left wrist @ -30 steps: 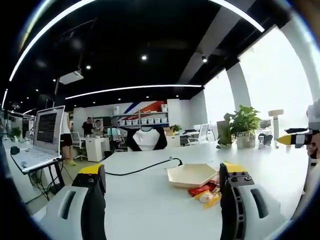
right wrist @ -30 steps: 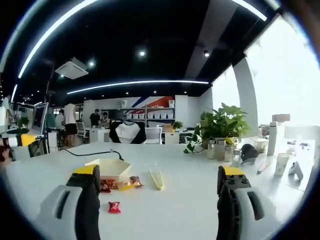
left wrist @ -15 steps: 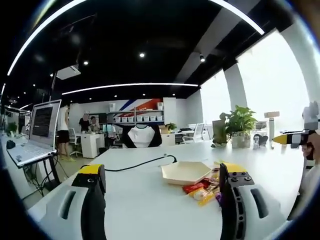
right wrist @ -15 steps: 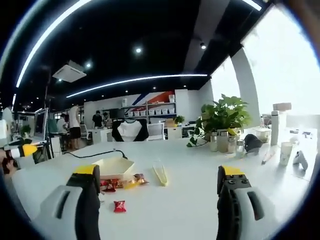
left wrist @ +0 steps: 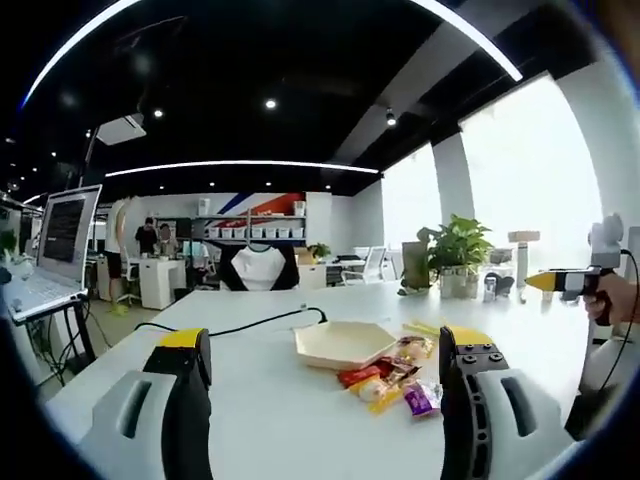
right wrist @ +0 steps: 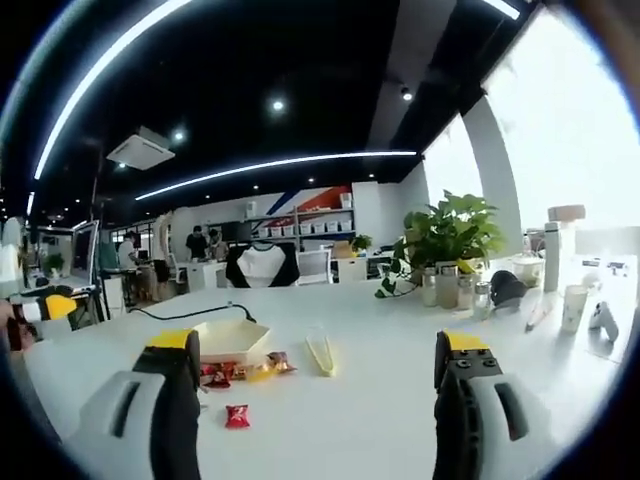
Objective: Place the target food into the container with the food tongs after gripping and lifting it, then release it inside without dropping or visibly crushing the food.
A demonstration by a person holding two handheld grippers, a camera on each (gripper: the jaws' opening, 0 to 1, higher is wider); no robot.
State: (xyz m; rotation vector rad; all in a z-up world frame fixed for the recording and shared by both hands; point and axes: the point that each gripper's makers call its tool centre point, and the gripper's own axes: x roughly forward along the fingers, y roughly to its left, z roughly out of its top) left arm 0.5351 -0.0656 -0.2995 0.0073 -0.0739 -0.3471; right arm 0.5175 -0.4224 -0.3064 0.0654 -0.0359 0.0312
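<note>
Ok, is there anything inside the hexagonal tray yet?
The hexagonal tray looks empty as far as its near wall lets me see. The wrapped snacks lie on the table beside it; the tongs lie apart.

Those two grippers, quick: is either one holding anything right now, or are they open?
Left gripper: open, holding nothing.
Right gripper: open, holding nothing; the food tongs lie untouched on the table.

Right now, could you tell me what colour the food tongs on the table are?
The food tongs are pale yellow, showing best in the right gripper view.
</note>
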